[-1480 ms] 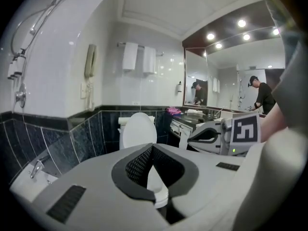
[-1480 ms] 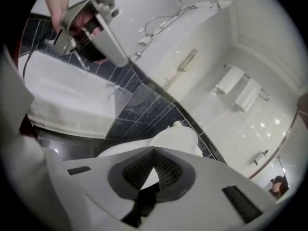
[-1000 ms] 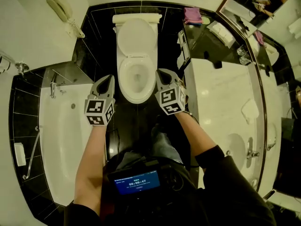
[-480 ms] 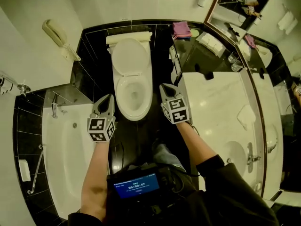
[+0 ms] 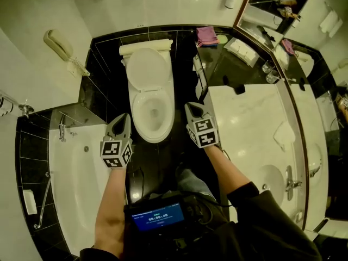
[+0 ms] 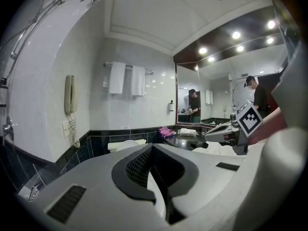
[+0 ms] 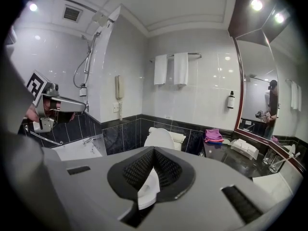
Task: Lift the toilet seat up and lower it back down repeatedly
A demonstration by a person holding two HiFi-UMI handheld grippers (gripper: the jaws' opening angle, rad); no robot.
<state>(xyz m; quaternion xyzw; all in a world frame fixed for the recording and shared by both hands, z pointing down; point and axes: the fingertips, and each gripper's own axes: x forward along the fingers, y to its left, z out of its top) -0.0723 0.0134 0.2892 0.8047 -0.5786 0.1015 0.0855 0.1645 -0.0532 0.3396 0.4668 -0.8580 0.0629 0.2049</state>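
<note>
At frame centre, left gripper (image 5: 126,116) and right gripper (image 5: 191,107), fingers pressed together on nothing, flank the toilet seat (image 5: 152,137), down and not yet lifted.

My head camera: above, looking steeply down on left gripper (image 5: 124,118) and right gripper (image 5: 192,107), toilet (image 5: 149,91) ahead of tips. Gripper cameras: close behind own jaws, facing forward; both share toilet, towels (image 7: 174,69).

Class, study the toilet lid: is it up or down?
Up. In the head view the toilet lid leans back against the tank, leaving the bowl uncovered.
</note>
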